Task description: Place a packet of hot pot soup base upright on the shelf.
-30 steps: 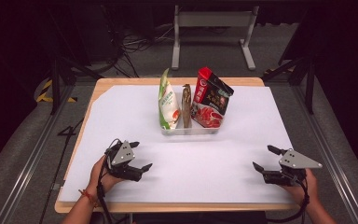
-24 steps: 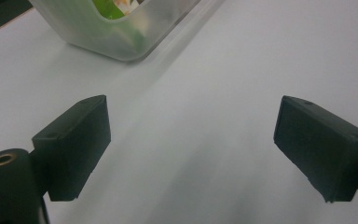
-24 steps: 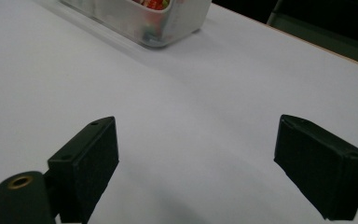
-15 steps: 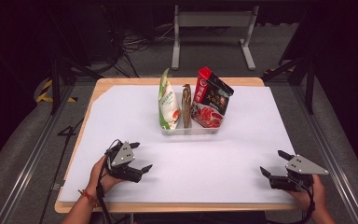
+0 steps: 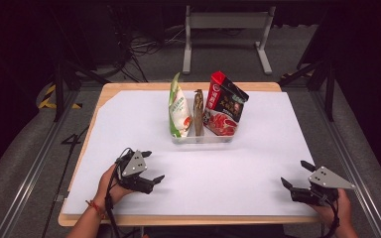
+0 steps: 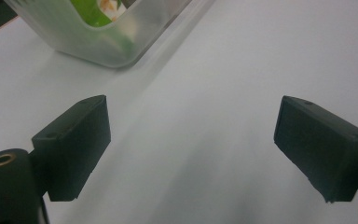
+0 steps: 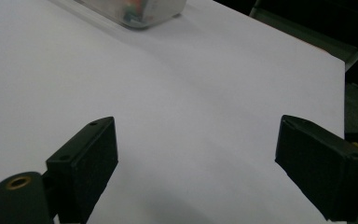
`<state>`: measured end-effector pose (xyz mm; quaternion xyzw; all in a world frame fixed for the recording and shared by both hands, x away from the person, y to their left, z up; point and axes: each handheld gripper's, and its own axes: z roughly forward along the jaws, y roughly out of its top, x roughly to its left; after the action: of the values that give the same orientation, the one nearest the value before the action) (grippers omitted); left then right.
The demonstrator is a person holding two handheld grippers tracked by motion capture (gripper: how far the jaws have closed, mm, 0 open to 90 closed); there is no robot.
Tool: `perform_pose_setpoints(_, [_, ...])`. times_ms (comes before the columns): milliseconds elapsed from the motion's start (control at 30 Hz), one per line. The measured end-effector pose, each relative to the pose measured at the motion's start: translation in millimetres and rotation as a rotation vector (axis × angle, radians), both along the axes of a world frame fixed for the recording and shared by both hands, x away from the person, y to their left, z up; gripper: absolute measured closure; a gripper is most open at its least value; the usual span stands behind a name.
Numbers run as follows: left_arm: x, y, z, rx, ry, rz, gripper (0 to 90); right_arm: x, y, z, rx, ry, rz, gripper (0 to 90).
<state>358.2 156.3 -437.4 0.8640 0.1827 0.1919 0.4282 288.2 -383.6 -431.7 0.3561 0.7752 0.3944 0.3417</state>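
Both grippers, left (image 5: 154,166) and right (image 5: 294,174), rest wide open, fingers empty, near edge of surface (image 5: 258,163). Next, likely: reach to packets in bin (image 5: 202,139).

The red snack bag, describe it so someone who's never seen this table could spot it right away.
On the white-covered table, look to the clear plastic bin near the far middle. Three packages stand upright in it; the red snack bag is the rightmost. It is the only red-and-black one, beside a thin brown packet and a green-and-white bag.
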Motion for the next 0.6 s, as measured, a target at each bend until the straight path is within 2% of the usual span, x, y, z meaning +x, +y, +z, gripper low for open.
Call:
perform_pose_setpoints(133, [-1.5,0.7,-2.0,0.02,0.003,-0.01,11.4,-0.8,1.0,2.2,0.006,-0.005,-0.005,13.2])
perform_pose_setpoints(333, [-1.9,3.3,-1.9,0.005,0.003,-0.006,11.4,0.1,0.8,4.1,0.016,-0.01,-0.006,13.8])
perform_pose_setpoints(600, [-1.4,2.5,-3.4,0.015,0.012,0.001,11.4,4.4,2.1,-0.3,-0.015,0.004,0.001,13.7])
